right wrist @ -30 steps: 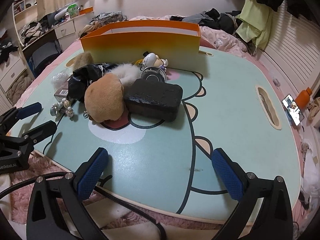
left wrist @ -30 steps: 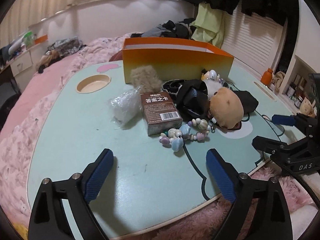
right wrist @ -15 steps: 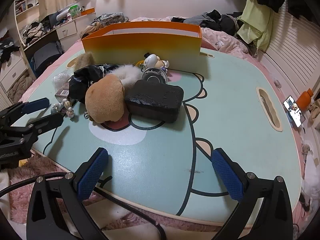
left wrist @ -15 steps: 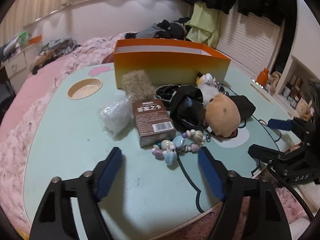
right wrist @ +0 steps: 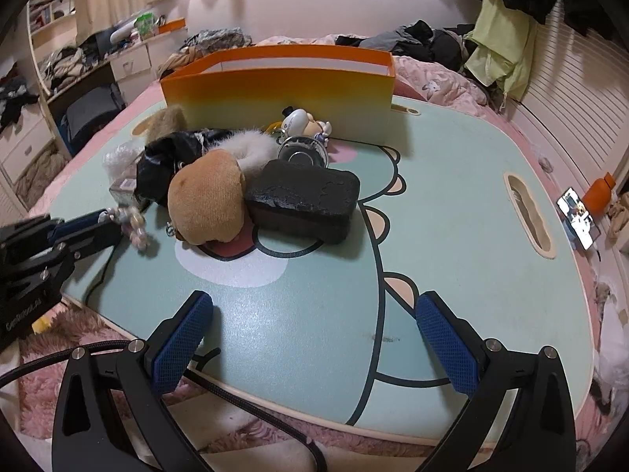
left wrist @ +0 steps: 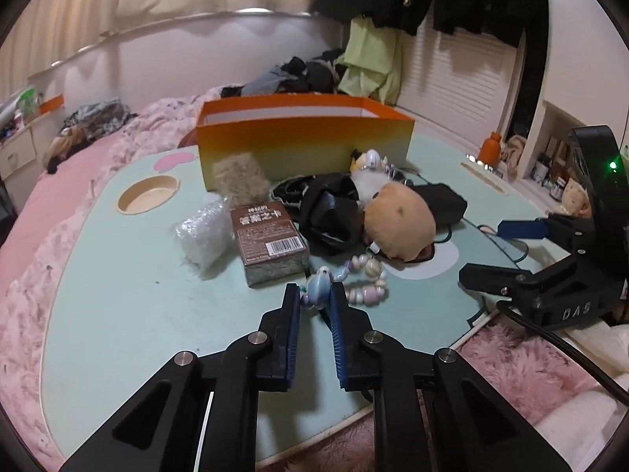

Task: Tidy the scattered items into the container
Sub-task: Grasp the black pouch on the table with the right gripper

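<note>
Black pouch (left wrist: 440,204) half behind tan plush (left wrist: 399,224); card box (right wrist: 124,188) mostly hidden.

The left gripper (left wrist: 314,299) has its blue pads closed on the pale blue bead at the near end of a beaded bracelet (left wrist: 363,281), which trails toward two o'clock on the mint table (left wrist: 137,295). At eleven o'clock from the bead lies a brown card box (left wrist: 269,242), with a clear plastic wrap (left wrist: 204,236) beside it. The orange container (left wrist: 302,145) stands at twelve o'clock. The right gripper (left wrist: 507,251) reaches in at three o'clock, jaws apart.
</note>
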Demonstrator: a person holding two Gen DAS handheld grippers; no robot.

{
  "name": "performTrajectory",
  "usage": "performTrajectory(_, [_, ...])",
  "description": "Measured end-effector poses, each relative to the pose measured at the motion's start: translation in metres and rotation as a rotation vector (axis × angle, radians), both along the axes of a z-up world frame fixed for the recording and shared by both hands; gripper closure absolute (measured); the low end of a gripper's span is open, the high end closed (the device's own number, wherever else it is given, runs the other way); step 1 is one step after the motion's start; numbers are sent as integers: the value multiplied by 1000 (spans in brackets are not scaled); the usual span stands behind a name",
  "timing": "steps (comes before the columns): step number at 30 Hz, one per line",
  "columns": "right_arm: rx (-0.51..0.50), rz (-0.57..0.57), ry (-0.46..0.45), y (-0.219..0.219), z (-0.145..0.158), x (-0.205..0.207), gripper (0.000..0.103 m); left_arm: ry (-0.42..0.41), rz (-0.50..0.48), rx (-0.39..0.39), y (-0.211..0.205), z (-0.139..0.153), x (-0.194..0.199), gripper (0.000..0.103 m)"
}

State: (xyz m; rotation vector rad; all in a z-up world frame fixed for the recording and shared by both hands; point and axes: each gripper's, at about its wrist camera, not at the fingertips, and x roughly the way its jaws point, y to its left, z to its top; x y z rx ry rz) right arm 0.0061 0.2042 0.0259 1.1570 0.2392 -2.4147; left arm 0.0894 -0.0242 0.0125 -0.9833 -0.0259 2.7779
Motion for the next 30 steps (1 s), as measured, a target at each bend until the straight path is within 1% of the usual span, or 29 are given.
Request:
performTrajectory(3, [-90, 2, -10, 7, 8, -6, 0, 14, 10, 12, -3, 1, 2, 89])
performTrajectory(7, [-155, -36, -1, 10, 17, -23, 1, 3, 11, 10, -3, -2, -1, 89])
performTrajectory(10, [-207, -39, -36, 8, 20, -39, 12, 9, 12, 8, -2, -2, 0, 89])
performTrajectory(12, [-236, -42, -61, 6, 21, -47, 16, 14, 14, 8, -3, -2, 0, 89])
performTrajectory(14, [-215, -67, -56, 3, 19, -53, 26, 15, 12, 5, -2, -3, 0, 89])
performTrajectory(15, [-201, -76, -53, 1, 18, -56, 28, 15, 13, 4, -2, -3, -1, 89])
performTrajectory(17, [-207, -72, -61, -1, 16, -61, 33, 15, 10, 2, -2, -3, 0, 89])
performTrajectory(20, [-205, -57, -72, -6, 16, -66, 34, 13, 8, 0, -1, -4, 0, 89])
performTrajectory(25, [-162, -10, -74, -17, 13, -66, 34, -21, -3, -11, 1, -8, -4, 87])
performTrajectory(27, [-147, -7, -81, -19, 9, -67, 35, -29, -6, -10, 1, -9, -5, 83])
performTrajectory(29, [-94, -19, -41, -22, 6, -65, 48, -28, -3, -11, 1, -8, -4, 73])
performTrajectory(30, [-83, -21, -27, -22, 5, -63, 51, -28, -4, -12, 1, -9, -4, 66])
